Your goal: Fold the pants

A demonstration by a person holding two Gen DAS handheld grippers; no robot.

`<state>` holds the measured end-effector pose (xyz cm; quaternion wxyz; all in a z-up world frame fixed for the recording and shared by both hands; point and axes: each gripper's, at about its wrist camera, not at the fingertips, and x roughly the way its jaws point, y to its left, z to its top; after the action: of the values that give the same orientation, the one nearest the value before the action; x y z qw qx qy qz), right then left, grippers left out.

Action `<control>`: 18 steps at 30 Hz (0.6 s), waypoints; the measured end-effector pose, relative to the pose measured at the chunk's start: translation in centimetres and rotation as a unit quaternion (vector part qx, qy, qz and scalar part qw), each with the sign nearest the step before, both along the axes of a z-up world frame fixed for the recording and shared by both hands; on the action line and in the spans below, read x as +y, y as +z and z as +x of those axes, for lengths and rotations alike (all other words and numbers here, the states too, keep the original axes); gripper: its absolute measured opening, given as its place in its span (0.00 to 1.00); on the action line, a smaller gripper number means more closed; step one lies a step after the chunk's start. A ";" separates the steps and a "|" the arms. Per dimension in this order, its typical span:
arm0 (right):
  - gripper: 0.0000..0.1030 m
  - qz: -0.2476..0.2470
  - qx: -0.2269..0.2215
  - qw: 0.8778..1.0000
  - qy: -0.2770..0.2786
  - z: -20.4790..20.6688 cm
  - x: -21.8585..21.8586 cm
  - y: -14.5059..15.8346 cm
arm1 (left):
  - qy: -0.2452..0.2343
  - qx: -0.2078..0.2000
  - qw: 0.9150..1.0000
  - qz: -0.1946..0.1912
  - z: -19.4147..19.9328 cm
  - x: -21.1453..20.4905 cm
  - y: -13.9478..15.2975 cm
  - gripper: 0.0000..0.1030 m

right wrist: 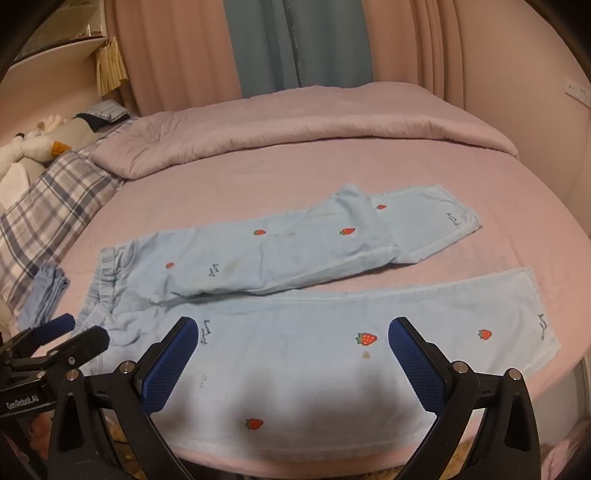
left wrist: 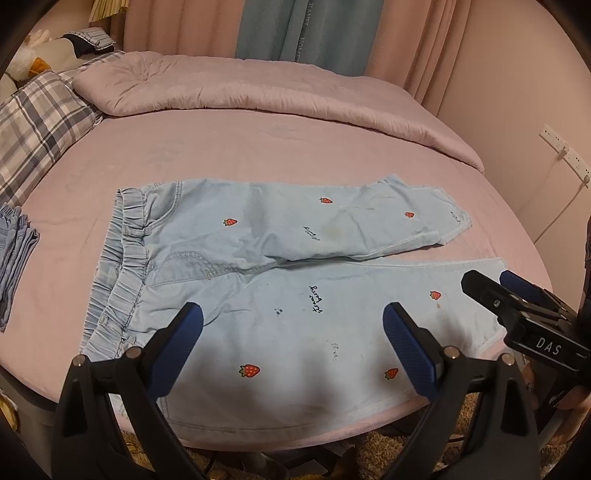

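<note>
At nine o'clock in the left wrist view a folded blue cloth (left wrist: 14, 251) is seen beside a plaid pillow (left wrist: 40, 129), with soft toys (left wrist: 29, 59) behind it at ten.

The pants (left wrist: 258, 295) are laid flat across the middle of the bed (left wrist: 258, 147), waistband (left wrist: 118, 258) toward nine and both legs run out toward three. The far leg is creased and partly doubled near its cuff (right wrist: 436, 225); the near leg lies smooth along the bed's front edge. The cloth is judged light, thin and limp, a soft denim likely to sag and drag once lifted, not slippery, not fragile. Hold is best taken at the waistband's near corner and at the near cuff (right wrist: 535, 325), where hems give thicker edges.

The left gripper (left wrist: 291, 325) is held released, jaws spread wide above the near leg's thigh, nothing between them. The right gripper (right wrist: 291, 343) is likewise spread open over the near leg's shin, empty.

The surface is a pink sheet, soft and yielding, so pinching may catch it too. A rolled quilt (left wrist: 258, 92) is seen at twelve, curtains (left wrist: 295, 29) behind it, and a wall socket (left wrist: 565, 151) at two.
</note>
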<state>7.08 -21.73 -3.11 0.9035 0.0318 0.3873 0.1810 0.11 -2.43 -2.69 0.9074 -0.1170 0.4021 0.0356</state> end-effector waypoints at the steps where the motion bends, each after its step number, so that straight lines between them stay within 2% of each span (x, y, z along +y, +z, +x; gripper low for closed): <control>1: 0.99 0.001 0.001 1.000 0.001 0.0 0.0 0.0 | 0.000 0.001 1.000 0.000 0.0 0.0 0.0 0.95; 18: 0.99 0.001 0.017 1.000 -0.001 0.2 0.1 -0.7 | -0.007 0.013 1.000 -0.008 0.2 0.1 -0.6 0.93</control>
<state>7.27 -21.58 -3.79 0.8971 0.0360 0.4023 0.1794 0.34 -2.28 -3.34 0.9012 -0.1209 0.4153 0.0271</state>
